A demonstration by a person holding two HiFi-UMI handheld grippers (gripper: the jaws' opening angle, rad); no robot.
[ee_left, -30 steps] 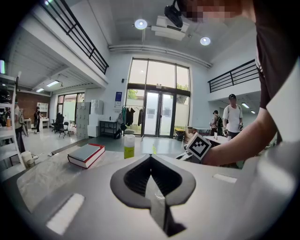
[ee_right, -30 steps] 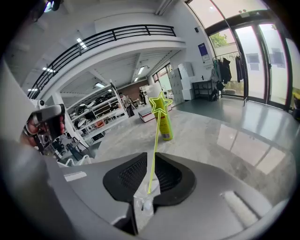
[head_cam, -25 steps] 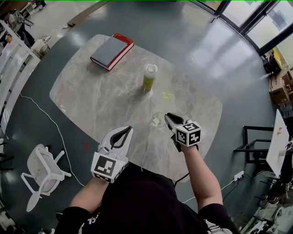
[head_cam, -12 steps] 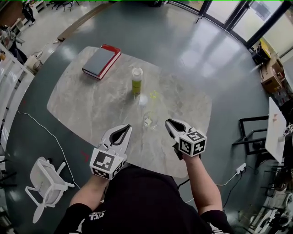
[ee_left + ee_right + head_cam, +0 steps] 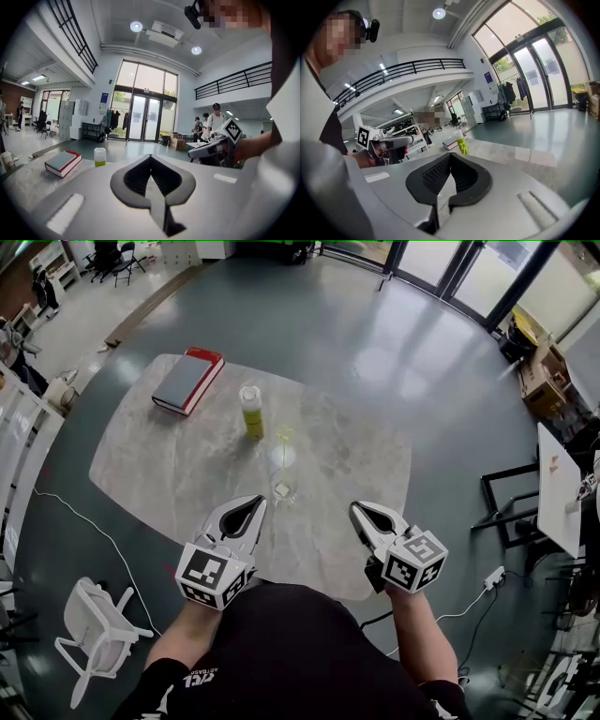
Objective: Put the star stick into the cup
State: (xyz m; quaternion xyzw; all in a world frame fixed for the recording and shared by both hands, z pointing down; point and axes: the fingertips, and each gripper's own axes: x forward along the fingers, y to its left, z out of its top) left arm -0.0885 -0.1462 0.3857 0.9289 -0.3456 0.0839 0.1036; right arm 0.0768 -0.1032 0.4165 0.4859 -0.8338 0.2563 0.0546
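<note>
At the near edge of the desk [image 5: 159, 465] we hold the right tool [image 5: 360, 510] low and close to our body. Its jaws are closing tip to tip with nothing between them, and its own view shows only bare pads and the hall beyond. The left tool [image 5: 255, 504] sits level with it to the left, likewise clenched on nothing, with its tips meeting. Neither tool touches anything on the desk.

Between the two tools and a little farther out stands the clear cup [image 5: 281, 489], upright and apart from both. A pale line seems to rise from it toward the far side, ending in a faint yellow shape that we take for the star stick [image 5: 284, 438]. It is small and washed out by glare, so we cannot be sure its foot sits inside the cup rather than lying on the desk behind it. Farther still stands a bottle [image 5: 250, 412] with yellow-green contents, and a grey book [image 5: 187, 381] with a red edge lies at the far left corner.

We judge the placing step done, or very nearly, since both tools are empty and held back from the cup. The next move calls for keeping them clear so the tall, top-heavy stick is not knocked. If it proves to lie outside, the right tool must open, reach past the cup and pinch the thin shaft.
</note>
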